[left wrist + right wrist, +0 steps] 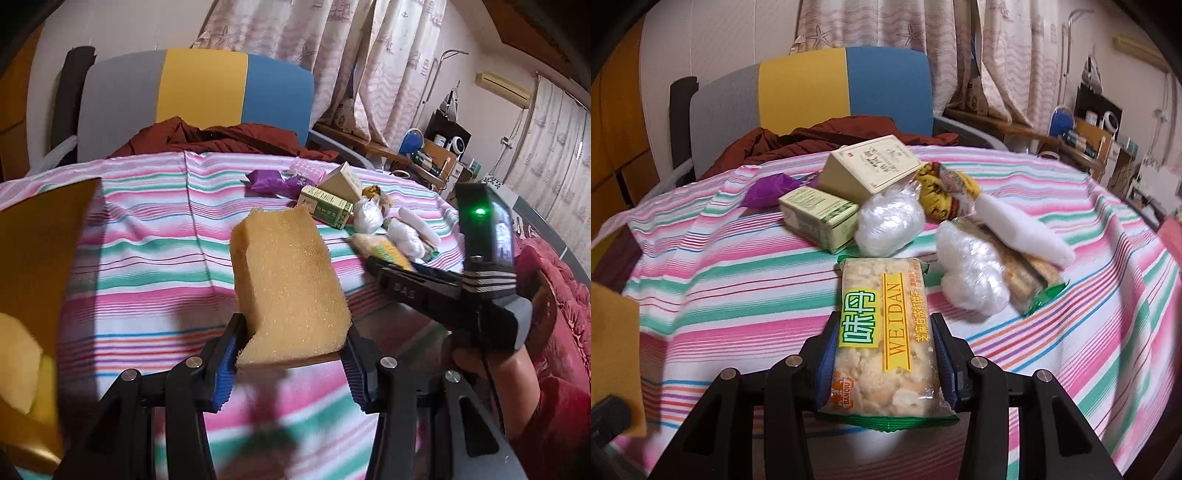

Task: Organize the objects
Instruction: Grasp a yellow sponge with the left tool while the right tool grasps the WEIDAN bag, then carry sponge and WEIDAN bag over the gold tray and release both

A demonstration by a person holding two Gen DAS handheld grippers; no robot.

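Left tool (291, 350): pressed onto a yellow sponge (288, 284), pinched at its near end betw. the blue pads (225, 365). Sponge's long axis is seen running fwd, away from the tool and up, free end tilted toward the far pile; it is carried clear of the striped cloth (147, 258), not touching it.

Right tool (884, 365): pressed onto a cracker packet (882, 339), gripped across its short width, approx. at the lower half. Packet's long axis lies straight along the fingers; far end points at the pile, near end hangs past the pads toward the camera. Whether it rests on the cloth cannot be told.

Outward: a gold box (37, 258) is found at the left edge, just beside the left tool and well apart from the right one; probably the bin for sorted items (a judgement only). Thus the left tool is judged nearer, w/ the drop lying to its left.

Further out, on the counter: green carton (820, 218), beige carton (868, 166), two white plastic-wrapped bundles (886, 225), a second snack packet (1027, 273), purple wrapper (768, 192).
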